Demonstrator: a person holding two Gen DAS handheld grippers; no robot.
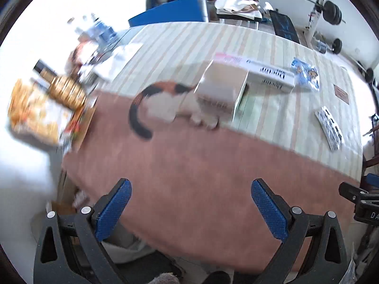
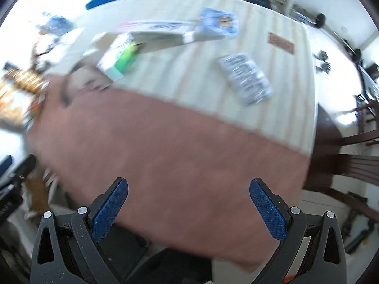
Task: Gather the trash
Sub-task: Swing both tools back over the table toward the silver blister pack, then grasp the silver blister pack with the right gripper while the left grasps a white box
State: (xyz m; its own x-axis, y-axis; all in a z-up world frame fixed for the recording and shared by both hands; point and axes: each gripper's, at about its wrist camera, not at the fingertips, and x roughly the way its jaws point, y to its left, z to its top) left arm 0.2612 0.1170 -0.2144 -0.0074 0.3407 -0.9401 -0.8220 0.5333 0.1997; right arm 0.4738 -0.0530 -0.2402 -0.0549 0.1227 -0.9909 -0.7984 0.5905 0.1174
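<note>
You are at the approach step — nothing is collected yet. Your left gripper (image 1: 190, 207) has its fingers spread wide and holds nothing; your right gripper (image 2: 188, 207) is the same, wide apart and empty. Both hang over the near, reddish part of the surface (image 1: 201, 165), with the trash lying well ahead of the fingers on the striped cloth.

Ahead and to the right of your right fingers lies a flat silver-grey packet (image 2: 246, 79); farther off sits a blue-and-white wrapper (image 2: 219, 22) beside a long white box (image 2: 161, 33). Ahead of your left fingers a calico cat (image 1: 165, 104) has its head in an open carton (image 1: 220, 90) — mind it.

The next move, as I judge it, calls for reaching forward and lowering one pair of fingers around a single piece; the silver-grey packet looks the freest.

Writing: the long white box carries large dark lettering, upside down from here and not surely readable. The rest is too blurred.
</note>
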